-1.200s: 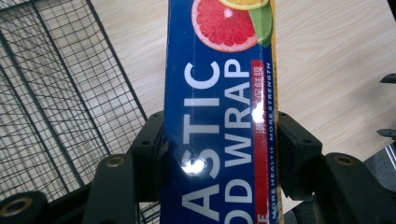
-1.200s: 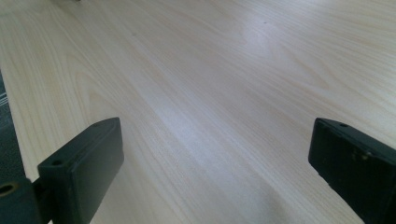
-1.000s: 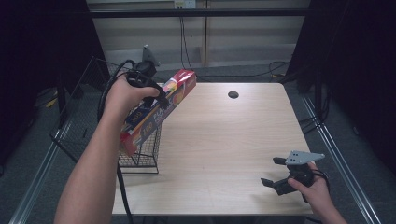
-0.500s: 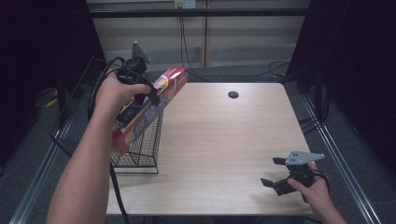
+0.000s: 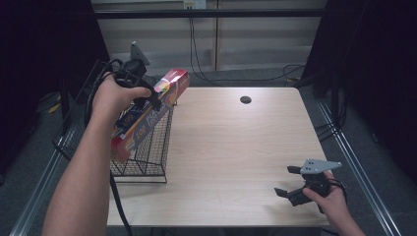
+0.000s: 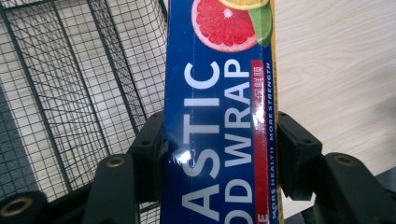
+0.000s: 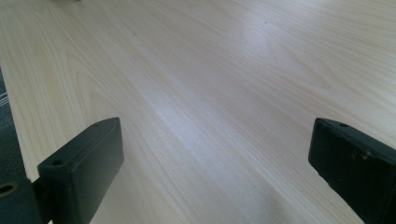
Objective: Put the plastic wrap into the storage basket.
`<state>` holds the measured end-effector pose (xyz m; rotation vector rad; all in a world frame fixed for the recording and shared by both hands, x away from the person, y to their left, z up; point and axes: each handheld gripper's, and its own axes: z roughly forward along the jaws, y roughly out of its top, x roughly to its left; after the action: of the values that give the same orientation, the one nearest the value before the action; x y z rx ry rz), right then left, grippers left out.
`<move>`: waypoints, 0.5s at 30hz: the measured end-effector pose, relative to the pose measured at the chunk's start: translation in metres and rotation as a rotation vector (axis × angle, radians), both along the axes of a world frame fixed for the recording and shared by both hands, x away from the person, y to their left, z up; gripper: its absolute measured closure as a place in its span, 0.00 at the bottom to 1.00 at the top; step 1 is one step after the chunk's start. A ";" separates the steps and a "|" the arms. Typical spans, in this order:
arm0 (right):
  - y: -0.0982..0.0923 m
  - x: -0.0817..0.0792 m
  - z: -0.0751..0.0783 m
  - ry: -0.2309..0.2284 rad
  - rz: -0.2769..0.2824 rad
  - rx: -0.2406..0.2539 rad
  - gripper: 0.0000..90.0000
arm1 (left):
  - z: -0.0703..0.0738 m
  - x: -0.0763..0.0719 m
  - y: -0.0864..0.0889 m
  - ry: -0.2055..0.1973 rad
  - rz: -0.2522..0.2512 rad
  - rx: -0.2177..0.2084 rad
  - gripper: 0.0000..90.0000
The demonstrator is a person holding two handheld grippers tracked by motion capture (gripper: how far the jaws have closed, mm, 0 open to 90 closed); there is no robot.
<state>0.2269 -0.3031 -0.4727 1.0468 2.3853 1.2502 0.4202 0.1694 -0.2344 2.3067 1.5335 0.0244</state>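
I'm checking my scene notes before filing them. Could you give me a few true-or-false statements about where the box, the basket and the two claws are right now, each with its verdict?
1. The left claw is shut on the box. True.
2. The box lies flat on the table. False: it is held tilted in the air over the basket.
3. The right claw is open and holds nothing. True.
4. The basket stands at the table's right edge. False: it stands at the left edge.
5. The box label shows a cut citrus fruit. True.
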 end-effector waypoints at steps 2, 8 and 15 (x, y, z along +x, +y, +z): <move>0.000 0.000 0.000 0.001 0.004 -0.001 0.03 | 0.000 0.000 0.002 -0.007 -0.001 0.002 0.50; 0.001 0.000 0.000 0.004 0.005 -0.001 0.03 | 0.002 0.000 0.009 -0.008 0.027 -0.003 0.50; 0.002 0.000 -0.001 0.004 0.006 0.001 0.03 | 0.004 0.001 0.016 -0.007 0.040 -0.008 0.50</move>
<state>0.2265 -0.3016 -0.4732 1.0445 2.3925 1.2518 0.4208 0.1851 -0.2307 2.2679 1.5729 0.0371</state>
